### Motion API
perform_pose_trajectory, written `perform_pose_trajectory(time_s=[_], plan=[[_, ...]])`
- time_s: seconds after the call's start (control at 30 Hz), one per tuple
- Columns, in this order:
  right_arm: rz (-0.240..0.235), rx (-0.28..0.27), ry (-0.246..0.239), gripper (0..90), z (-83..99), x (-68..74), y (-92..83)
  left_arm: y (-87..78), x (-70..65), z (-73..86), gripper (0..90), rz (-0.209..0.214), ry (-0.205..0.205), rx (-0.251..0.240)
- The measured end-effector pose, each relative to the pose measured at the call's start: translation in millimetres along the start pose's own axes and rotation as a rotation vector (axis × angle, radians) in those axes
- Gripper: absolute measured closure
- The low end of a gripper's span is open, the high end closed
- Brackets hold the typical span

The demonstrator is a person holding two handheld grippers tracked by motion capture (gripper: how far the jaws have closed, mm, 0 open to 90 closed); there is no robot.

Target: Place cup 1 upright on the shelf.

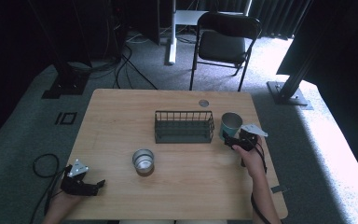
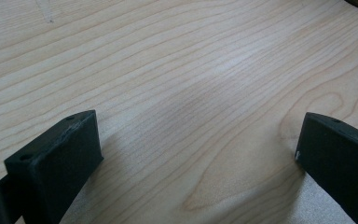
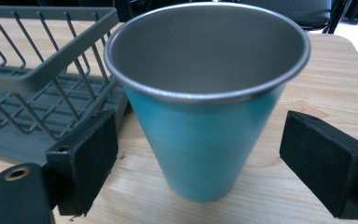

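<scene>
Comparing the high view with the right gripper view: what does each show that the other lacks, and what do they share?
High view alone: the silver cup standing mid-table, the left tongs low at the near left edge, a black chair beyond the table, and cables on the carpet. Right gripper view alone: the teal cup's bare metal inside and the right tongs spread open on either side of it, not touching. Both share the teal cup, the wire rack beside it and the wooden table.
</scene>
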State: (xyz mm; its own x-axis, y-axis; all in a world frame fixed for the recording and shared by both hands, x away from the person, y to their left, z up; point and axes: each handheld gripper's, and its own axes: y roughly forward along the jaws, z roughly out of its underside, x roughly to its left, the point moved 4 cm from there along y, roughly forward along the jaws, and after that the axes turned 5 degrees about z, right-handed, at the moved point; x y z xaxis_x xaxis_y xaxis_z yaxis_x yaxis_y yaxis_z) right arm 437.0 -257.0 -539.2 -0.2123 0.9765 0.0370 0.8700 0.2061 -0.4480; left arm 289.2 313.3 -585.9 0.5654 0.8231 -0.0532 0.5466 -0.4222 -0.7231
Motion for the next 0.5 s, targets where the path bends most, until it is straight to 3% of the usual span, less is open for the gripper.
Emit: perform_pose_trajectory(time_s=[0.5], plan=[[0.016, -0.087, 0.049, 11.2, -2.0, 3.6, 15.4, 0.0, 0.0, 0.0, 0.6, 0.000, 0.000, 0.000]])
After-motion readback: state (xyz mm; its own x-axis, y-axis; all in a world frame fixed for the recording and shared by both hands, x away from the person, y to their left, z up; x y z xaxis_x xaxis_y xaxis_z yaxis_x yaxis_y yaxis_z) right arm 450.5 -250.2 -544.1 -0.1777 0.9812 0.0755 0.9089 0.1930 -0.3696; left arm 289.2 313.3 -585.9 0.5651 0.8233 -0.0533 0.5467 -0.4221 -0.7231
